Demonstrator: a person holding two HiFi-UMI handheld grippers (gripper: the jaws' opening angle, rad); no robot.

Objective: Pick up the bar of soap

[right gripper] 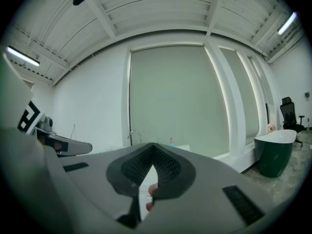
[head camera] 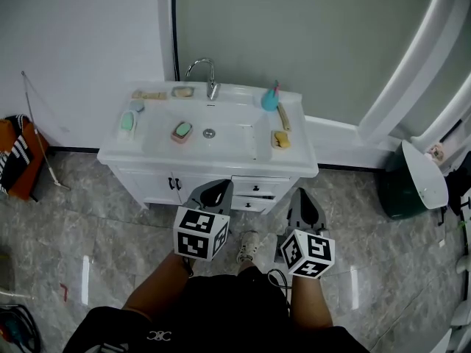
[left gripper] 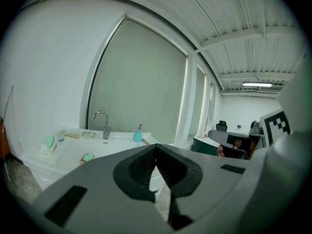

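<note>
Several soap bars lie on the white washbasin [head camera: 221, 157]: a green bar in a pink dish [head camera: 182, 131] inside the bowl, a green bar on a white dish [head camera: 128, 121] at the left rim, and a yellow bar [head camera: 280, 139] at the right rim. In the left gripper view the bowl's green bar [left gripper: 87, 157] and the left green bar [left gripper: 49, 142] show far off. My left gripper [head camera: 217, 187] and right gripper [head camera: 302, 196] hang side by side over the floor in front of the cabinet, well short of the basin. Both are shut and hold nothing, left gripper [left gripper: 156, 149], right gripper [right gripper: 153, 148].
A chrome tap [head camera: 208, 76] stands at the back of the basin, with a teal bottle [head camera: 270, 98], a wooden brush [head camera: 149, 94] and another dish [head camera: 182, 91] nearby. A dark green tub [head camera: 412, 186] stands at the right, an orange bag [head camera: 16, 153] at the left. The person's legs are below.
</note>
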